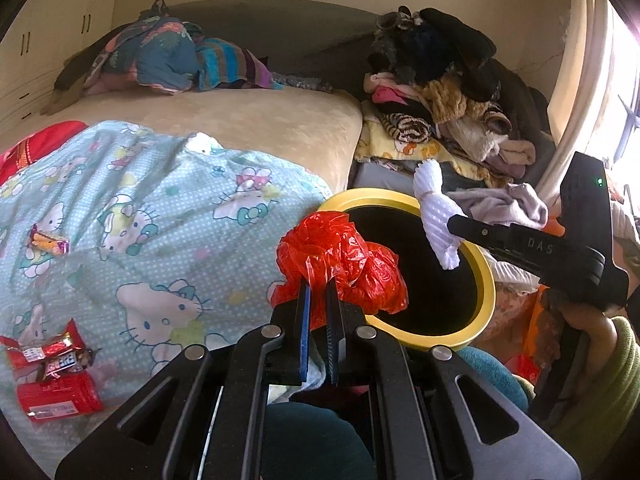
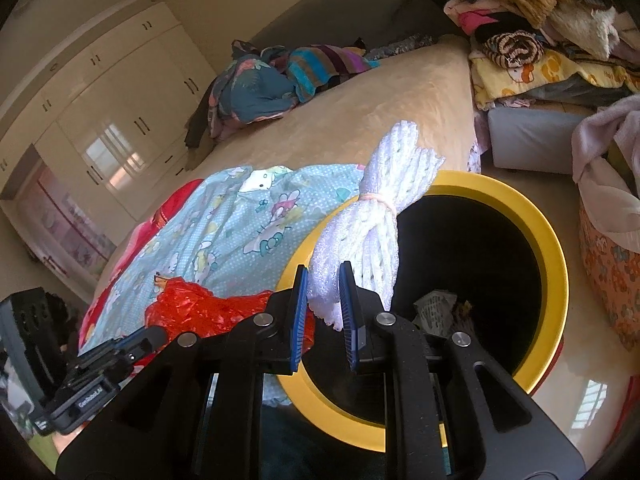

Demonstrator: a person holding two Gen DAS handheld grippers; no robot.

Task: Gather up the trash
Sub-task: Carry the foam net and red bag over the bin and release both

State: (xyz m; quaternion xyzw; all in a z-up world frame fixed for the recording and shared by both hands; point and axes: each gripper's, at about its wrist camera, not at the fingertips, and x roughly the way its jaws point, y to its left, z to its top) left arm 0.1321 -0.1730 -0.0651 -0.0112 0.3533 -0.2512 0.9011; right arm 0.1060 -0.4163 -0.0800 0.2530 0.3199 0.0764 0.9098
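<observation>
My left gripper [image 1: 318, 286] is shut on a crumpled red plastic bag [image 1: 344, 264] and holds it at the near left rim of a yellow-rimmed black trash bin [image 1: 486, 280]. My right gripper [image 2: 324, 276] is shut on a white foam net bundle [image 2: 380, 208] tied with a band, held over the bin's [image 2: 556, 264] left rim. The bundle [image 1: 436, 216] hangs over the bin's far side in the left wrist view. Crumpled paper [image 2: 434, 310] lies inside the bin. Red snack wrappers [image 1: 52, 372] and a small wrapper [image 1: 48, 240] lie on the Hello Kitty quilt [image 1: 160, 240].
The bed [image 1: 260, 124] holds bundled clothes [image 1: 172, 56] at its far end. A tall heap of clothes [image 1: 448, 92] rises behind the bin. A floral fabric basket [image 2: 612, 276] stands right of the bin. White wardrobes [image 2: 100, 92] line the far wall.
</observation>
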